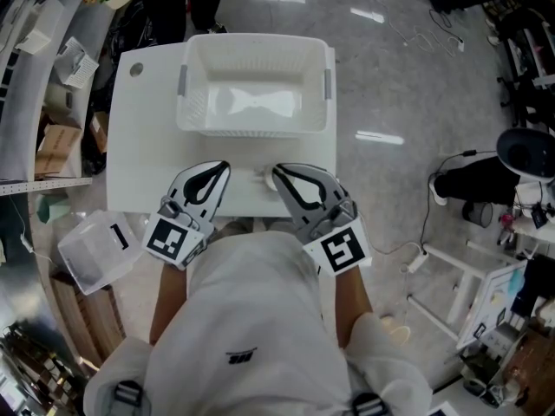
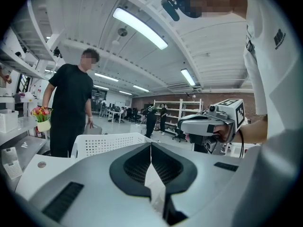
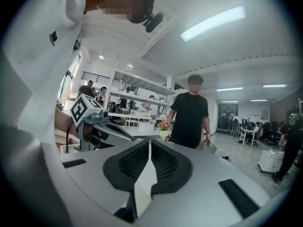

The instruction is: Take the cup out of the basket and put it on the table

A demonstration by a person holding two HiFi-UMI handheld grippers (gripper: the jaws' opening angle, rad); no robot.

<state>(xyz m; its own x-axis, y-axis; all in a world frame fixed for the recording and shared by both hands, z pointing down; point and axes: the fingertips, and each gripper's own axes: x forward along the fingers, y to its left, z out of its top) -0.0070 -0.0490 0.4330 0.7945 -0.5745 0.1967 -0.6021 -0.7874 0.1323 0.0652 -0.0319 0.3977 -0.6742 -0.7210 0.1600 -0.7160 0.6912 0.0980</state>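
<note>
Two grippers in the head view: the left gripper (image 1: 227, 166) and right gripper (image 1: 276, 170) sit side by side at the near edge of the white table (image 1: 147, 146). What looks like the cup (image 1: 263, 177), small and pale, rests on the table between them, too tiny to be sure. A perforated white plastic basket (image 1: 256, 50) fills the far end. There's plenty of glossy floor (image 1: 390, 76) to the right.

Left gripper view: jaws clenched on nothing, ribbed dark pads meeting. A bystander in black (image 2: 71, 108) stands behind the basket.

Right gripper view: same deal, jaws pressed together, empty.
</note>
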